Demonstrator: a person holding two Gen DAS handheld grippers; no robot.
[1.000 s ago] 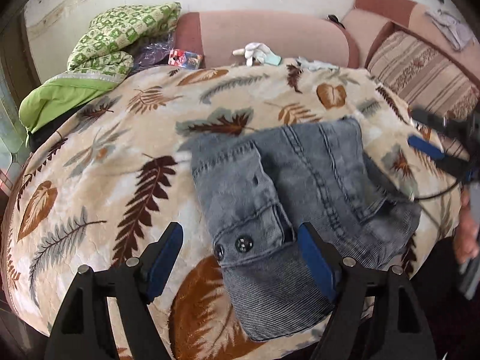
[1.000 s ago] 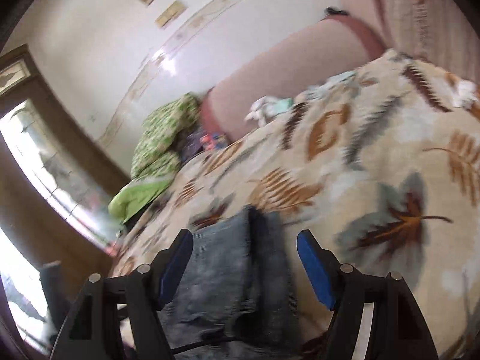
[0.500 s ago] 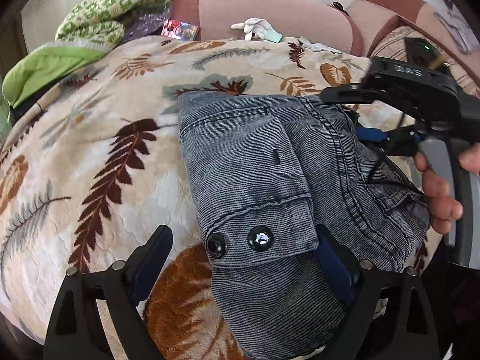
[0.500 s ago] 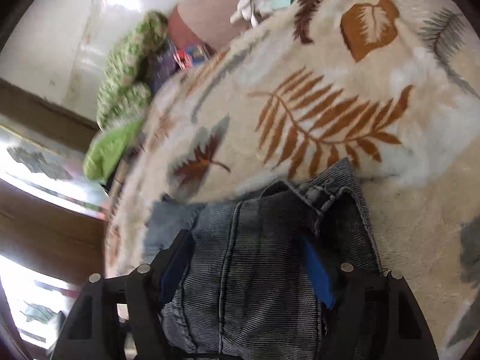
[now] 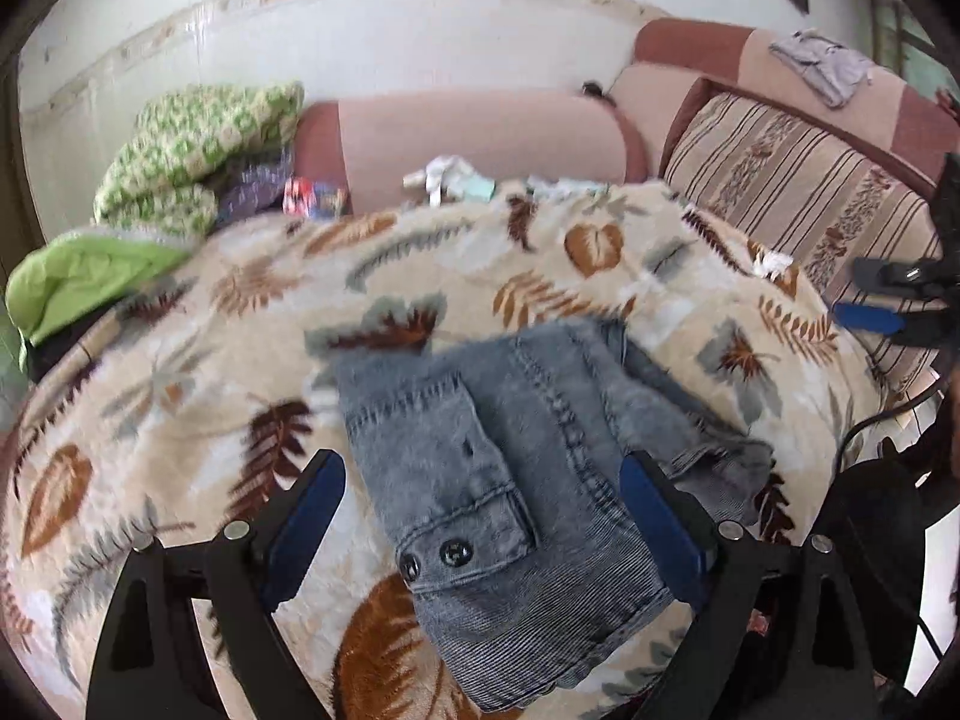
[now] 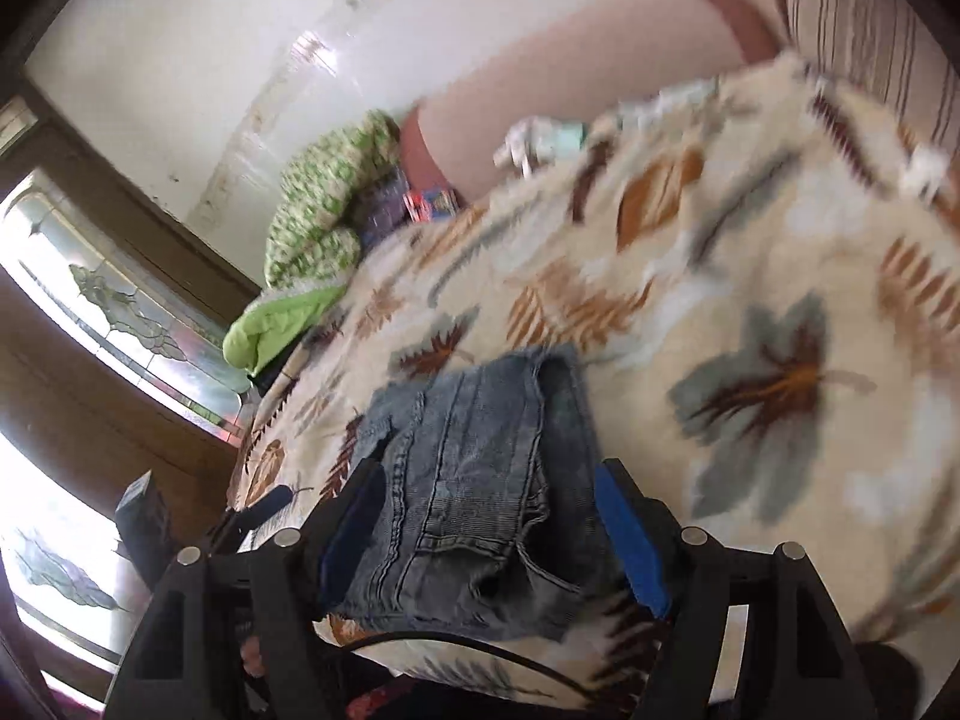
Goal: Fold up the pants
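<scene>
Grey denim pants (image 5: pixel 516 468) lie folded into a compact bundle on a leaf-patterned blanket (image 5: pixel 180 372), near its front edge, with a buttoned pocket flap facing up. My left gripper (image 5: pixel 480 516) is open, its blue-padded fingers held above and on either side of the bundle. My right gripper (image 6: pixel 492 534) is open and frames the bundle (image 6: pixel 474 480) from its right end. The right gripper also shows at the right edge of the left wrist view (image 5: pixel 882 300), clear of the pants. Neither gripper holds cloth.
A green quilt (image 5: pixel 192 150) and a lime pillow (image 5: pixel 78 282) lie at the back left. A pink bolster (image 5: pixel 480 138) and a striped cushion (image 5: pixel 798 180) line the back and right. Small items (image 5: pixel 450 177) lie by the bolster. A window (image 6: pixel 90 324) is on the left.
Both grippers have pulled back and up from the folded pants. The right gripper, close over the bundle half a second ago, has moved off to the right. The pants stay put.
</scene>
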